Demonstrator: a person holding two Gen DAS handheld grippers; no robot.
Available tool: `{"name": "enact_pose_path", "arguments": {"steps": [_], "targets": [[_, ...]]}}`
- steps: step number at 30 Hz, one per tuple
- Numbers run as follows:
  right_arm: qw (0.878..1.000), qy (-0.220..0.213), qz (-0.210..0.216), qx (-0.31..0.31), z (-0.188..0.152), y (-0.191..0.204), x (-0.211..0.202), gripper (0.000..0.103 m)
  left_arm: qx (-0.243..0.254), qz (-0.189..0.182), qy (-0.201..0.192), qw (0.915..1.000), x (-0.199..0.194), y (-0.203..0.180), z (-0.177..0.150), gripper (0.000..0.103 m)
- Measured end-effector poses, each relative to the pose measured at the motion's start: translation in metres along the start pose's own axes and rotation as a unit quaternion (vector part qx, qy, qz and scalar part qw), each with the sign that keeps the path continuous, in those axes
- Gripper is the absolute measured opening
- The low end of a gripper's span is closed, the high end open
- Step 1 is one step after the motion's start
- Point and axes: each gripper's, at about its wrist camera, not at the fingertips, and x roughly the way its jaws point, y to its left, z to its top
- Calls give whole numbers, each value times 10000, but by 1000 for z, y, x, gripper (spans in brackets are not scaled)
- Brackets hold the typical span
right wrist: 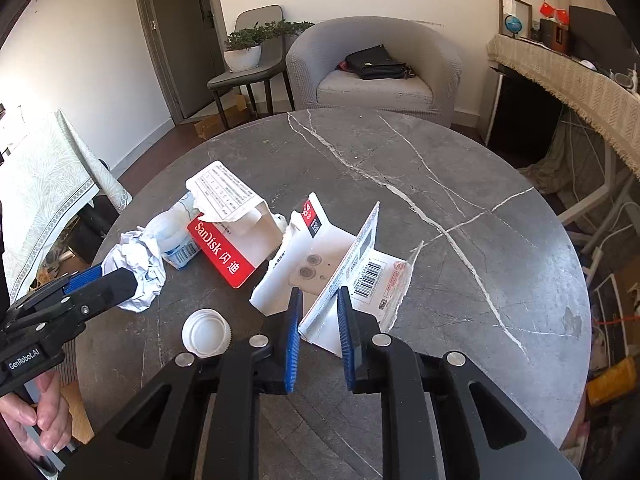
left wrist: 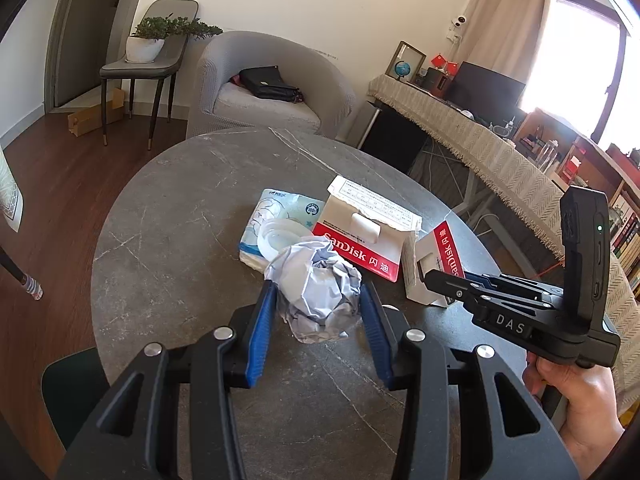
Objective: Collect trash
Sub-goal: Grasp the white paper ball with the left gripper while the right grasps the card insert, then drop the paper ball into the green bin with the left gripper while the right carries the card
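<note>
Crumpled paper ball (left wrist: 318, 288) sits low centre in the left view on the grey table (left wrist: 168, 216), my left gripper (left wrist: 320, 300) clamped on it. My right gripper (right wrist: 318, 308) pinches the torn white packaging (right wrist: 340, 276), centre of right view. Bottle cap (right wrist: 206, 332) lies just beside.

Both wrist views close, angled down, sharing round table (left wrist: 160, 240)

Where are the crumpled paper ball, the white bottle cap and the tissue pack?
crumpled paper ball (left wrist: 316, 288): left wrist view, middle of the wad.
white bottle cap (right wrist: 206, 332): right wrist view, its hollow centre.
tissue pack (left wrist: 266, 216): left wrist view, printed top face.
</note>
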Motion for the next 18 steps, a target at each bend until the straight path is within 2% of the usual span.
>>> {"name": "enact_pose_path", "arguments": {"steps": [3,8,10,11,12,18], "targets": [[9999,118,-38,78,1,-5,9,15,23,-18,-26,10000,-6,1,0,45],[9999,73,-126,44,5,-1,13,15,13,-28,-60,10000,-14,6,-1,45],[9998,69,-186,-3,7,1,14,12,14,-13,-72,10000,-18,8,-1,45],[9997,58,-252,-42,7,2,14,4,12,-10,-82,10000,-20,9,-1,45],[9994,50,-319,-84,8,4,14,3,10,-1,-88,10000,-22,11,-1,45],[9969,-102,-736,-252,16,5,5,1,-48,71,-161,9998,-38,25,0,45]]}}
